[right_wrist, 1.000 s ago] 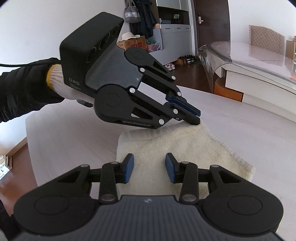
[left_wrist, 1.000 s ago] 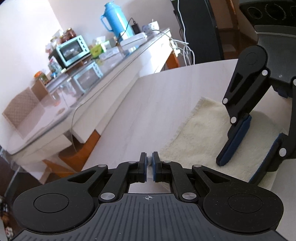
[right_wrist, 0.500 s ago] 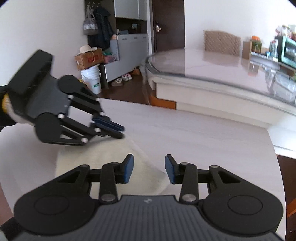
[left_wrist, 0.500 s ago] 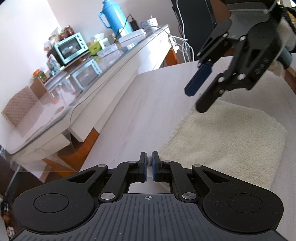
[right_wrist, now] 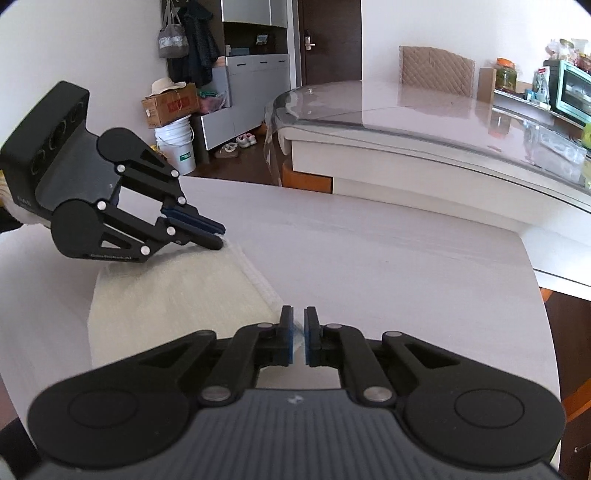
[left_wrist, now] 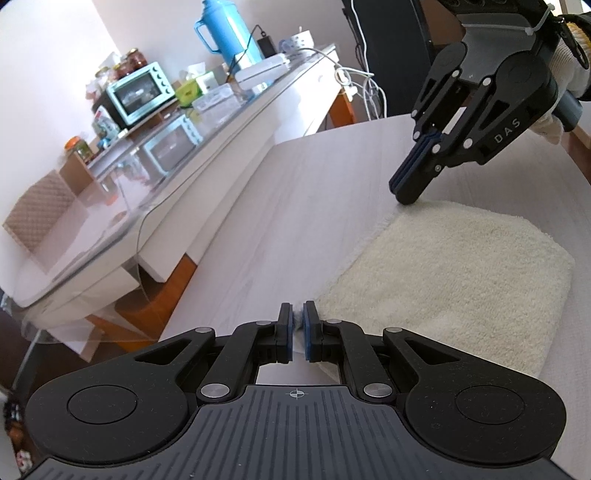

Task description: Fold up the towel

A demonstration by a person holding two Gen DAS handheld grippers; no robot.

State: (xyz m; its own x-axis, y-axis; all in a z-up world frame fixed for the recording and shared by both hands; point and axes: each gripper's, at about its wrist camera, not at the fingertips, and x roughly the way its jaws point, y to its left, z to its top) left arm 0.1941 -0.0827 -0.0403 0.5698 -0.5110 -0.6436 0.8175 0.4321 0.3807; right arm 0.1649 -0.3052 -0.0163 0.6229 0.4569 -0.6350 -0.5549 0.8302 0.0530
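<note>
A cream folded towel (left_wrist: 450, 273) lies flat on the pale table (left_wrist: 317, 192). At the towel's near left corner, my left gripper (left_wrist: 299, 325) is shut on the fringe. The right gripper (left_wrist: 408, 194) comes down from the upper right, held by a gloved hand (left_wrist: 565, 66), and is shut at the towel's far left corner. In the right wrist view the towel (right_wrist: 173, 295) spreads to the left. There my right gripper (right_wrist: 299, 326) pinches its corner, and the left gripper (right_wrist: 218, 236) grips the far corner.
A glass-topped counter (left_wrist: 155, 192) runs beside the table, carrying a teal toaster oven (left_wrist: 138, 92), a blue thermos (left_wrist: 225, 29), jars and cables. Beyond the table are a quilted chair (right_wrist: 436, 70), a cardboard box (right_wrist: 168, 105) and a white bucket (right_wrist: 177, 144).
My right gripper was open over the towel's middle. It rose, swung to the far corner on the counter side and shut there. The left gripper stayed shut on its corner.
</note>
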